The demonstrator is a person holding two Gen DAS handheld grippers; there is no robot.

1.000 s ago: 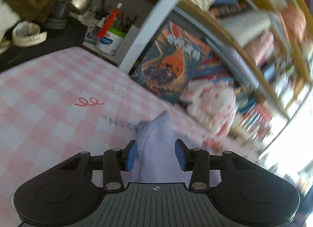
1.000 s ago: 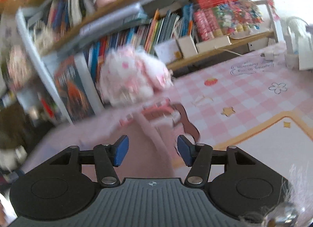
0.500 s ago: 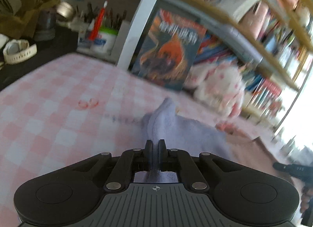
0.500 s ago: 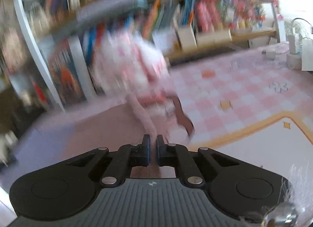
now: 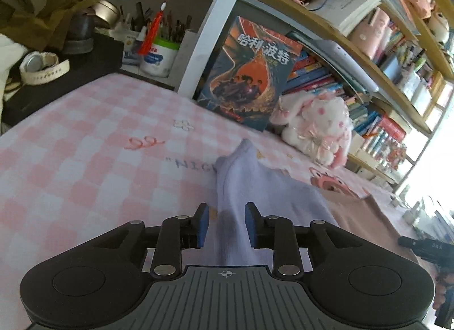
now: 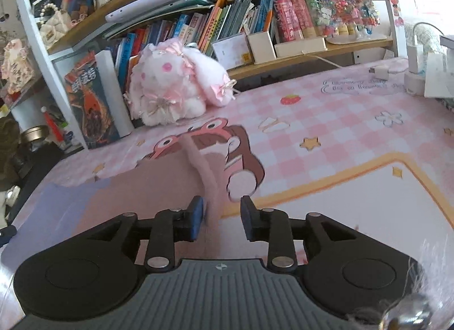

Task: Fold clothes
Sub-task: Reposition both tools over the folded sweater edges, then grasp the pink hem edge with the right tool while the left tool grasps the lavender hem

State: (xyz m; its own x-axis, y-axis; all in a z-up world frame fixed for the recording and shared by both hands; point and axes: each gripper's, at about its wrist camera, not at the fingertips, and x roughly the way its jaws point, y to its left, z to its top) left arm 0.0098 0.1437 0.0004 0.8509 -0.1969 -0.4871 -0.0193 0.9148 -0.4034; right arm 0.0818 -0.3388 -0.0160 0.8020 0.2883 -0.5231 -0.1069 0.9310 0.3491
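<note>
Both tongs, left (image 5: 224, 223) & right (image 6: 220, 217), released; we judge the garment (image 5: 272, 196) soft, limp—pinch raised ridges near edges.

A pink checked table mat (image 5: 85, 165) covers the desk. A white plush rabbit (image 6: 173, 88) with pink bows sits against the bookshelf (image 6: 255, 23), just beside a dark fantasy novel (image 5: 249, 74) propped upright. At the far left, a white wristwatch (image 5: 42, 67) lies on a black box, near a pen cup (image 5: 160, 54).
</note>
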